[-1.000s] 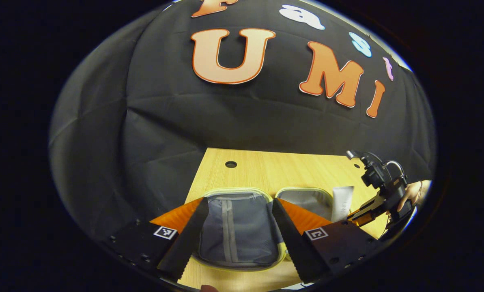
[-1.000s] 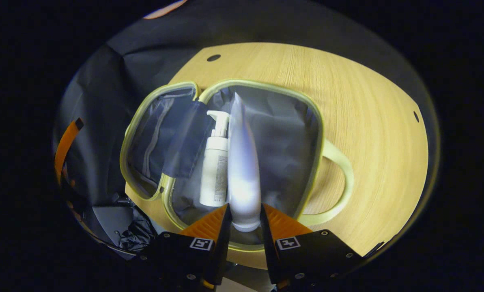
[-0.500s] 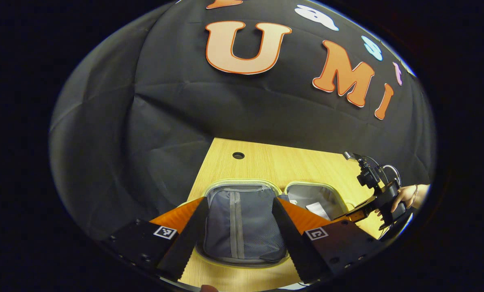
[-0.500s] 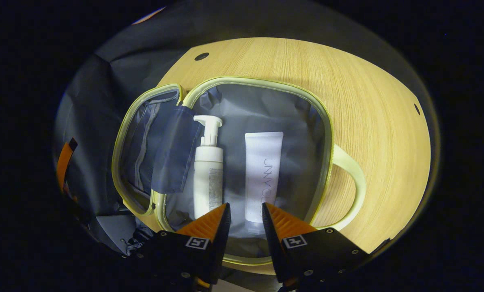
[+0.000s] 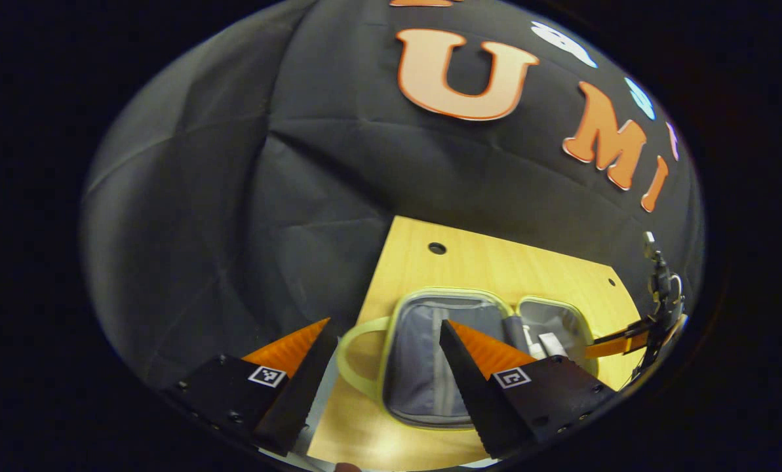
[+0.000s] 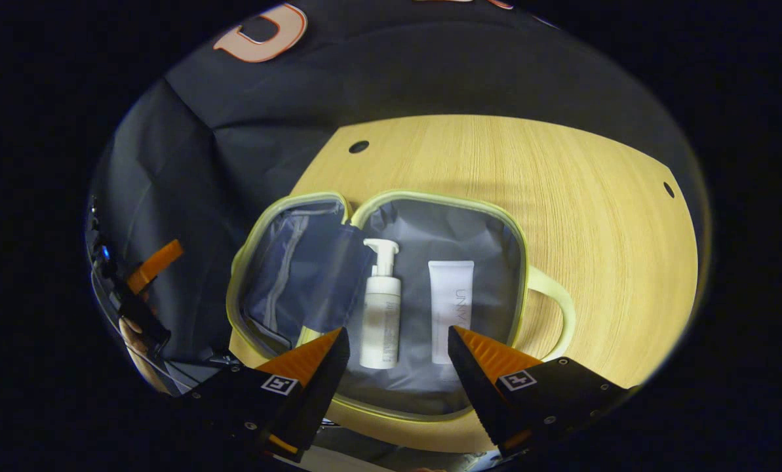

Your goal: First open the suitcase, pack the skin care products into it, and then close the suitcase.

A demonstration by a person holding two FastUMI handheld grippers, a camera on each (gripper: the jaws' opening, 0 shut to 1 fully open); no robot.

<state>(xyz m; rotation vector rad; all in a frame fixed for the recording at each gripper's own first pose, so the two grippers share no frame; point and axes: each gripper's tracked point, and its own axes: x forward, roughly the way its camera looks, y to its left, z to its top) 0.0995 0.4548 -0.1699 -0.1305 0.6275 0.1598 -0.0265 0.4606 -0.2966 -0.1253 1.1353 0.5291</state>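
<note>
Suitcase (image 6: 515,229), small soft case with pale yellow-green trim, lies unzipped and flat on the wooden table (image 6: 594,196), both halves facing up. In the right gripper view the right half holds two skin care products side by side, close but apart: a white pump bottle (image 6: 381,314), nozzle pointing away from the camera, and a white tube (image 6: 449,308) to its right. Tube's lower end sits near the finger edge, cap hard to make out. Left half is the lid (image 6: 299,269) with a grey zip pocket; its near corner is cut off behind the right gripper (image 6: 397,354). Loop handle (image 6: 554,308) sticks out on the right side.

Right gripper hovers over the case's near edge, jaws wide apart, nothing between them.

In the left gripper view the suitcase (image 5: 391,328) sits further off, partly hidden by the left gripper (image 5: 387,344), whose jaws are also spread, holding nothing. Products there are tiny white bits, hard to tell apart. The other gripper is cut off at the right edge.
</note>
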